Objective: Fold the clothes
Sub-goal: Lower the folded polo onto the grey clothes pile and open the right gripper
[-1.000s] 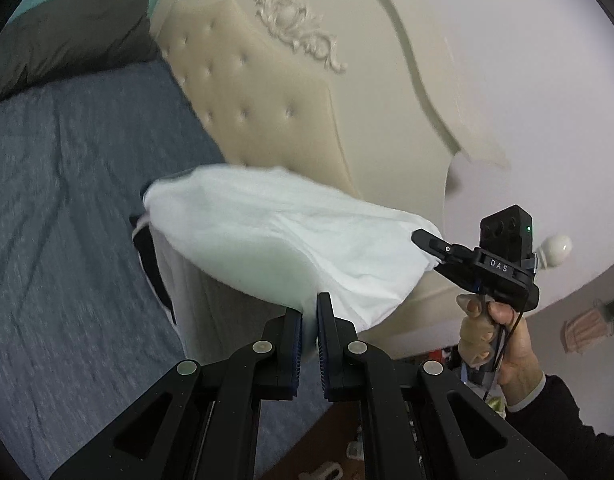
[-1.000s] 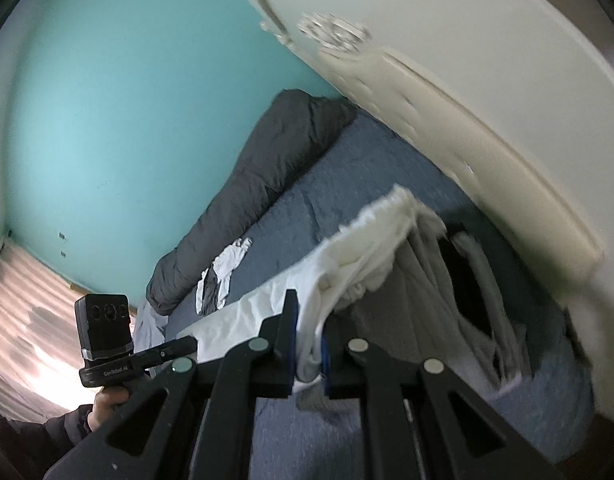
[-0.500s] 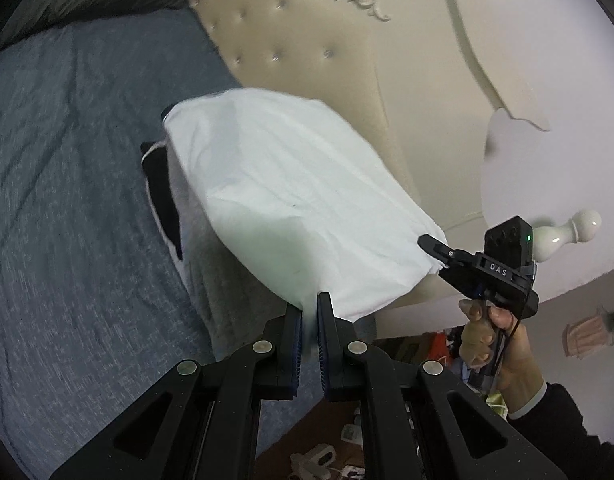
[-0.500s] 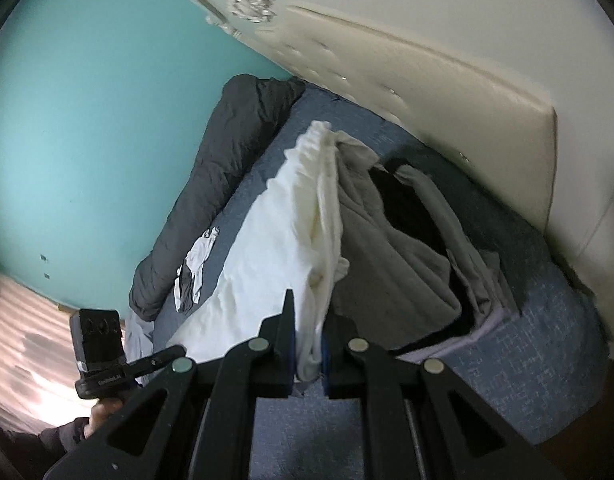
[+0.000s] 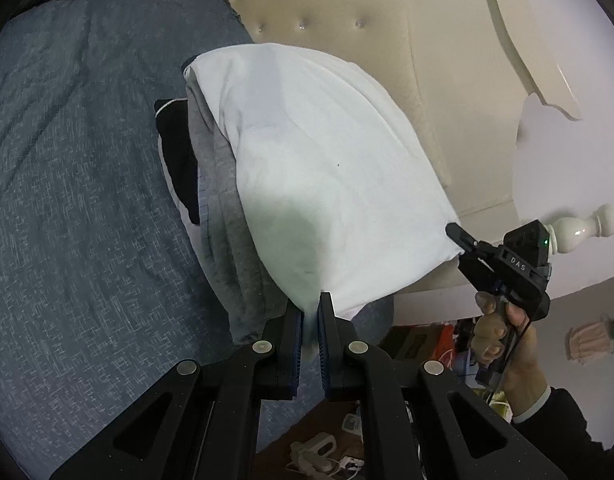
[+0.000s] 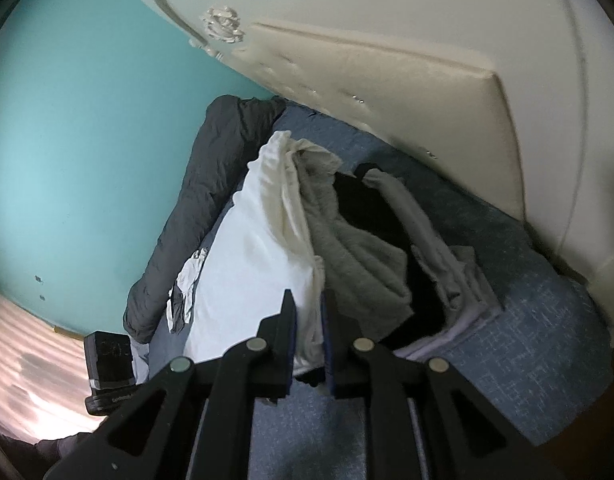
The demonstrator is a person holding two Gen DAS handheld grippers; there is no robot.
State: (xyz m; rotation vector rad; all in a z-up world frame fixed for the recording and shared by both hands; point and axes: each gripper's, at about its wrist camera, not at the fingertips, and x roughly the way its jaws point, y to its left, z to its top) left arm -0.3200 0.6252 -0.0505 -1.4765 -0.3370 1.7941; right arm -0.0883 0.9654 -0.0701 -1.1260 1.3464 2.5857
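Blue-grey bedding (image 5: 79, 184) fills the near ground, spread over a bed whose cream tufted headboard (image 5: 347, 28) stands at the far side. Closest to each camera, both tools are clamped on cloth: the left gripper (image 5: 310, 320) pinches one lower corner of a white garment (image 5: 319, 152), and the right gripper (image 6: 310, 320) pinches the opposite corner, so the cloth hangs stretched between them above the mattress. Just beyond and beneath it lies a heap of grey clothes (image 6: 355, 248) with a black garment (image 6: 367, 208) among them. Farther off, a dark duvet (image 6: 195, 216) is bunched along the teal wall (image 6: 67, 120). The risk, as I judge it, is that the hanging lower edge drags over the heap as the white piece is laid down, bunching the fold, or that a thin corner slips from one grip under tension.
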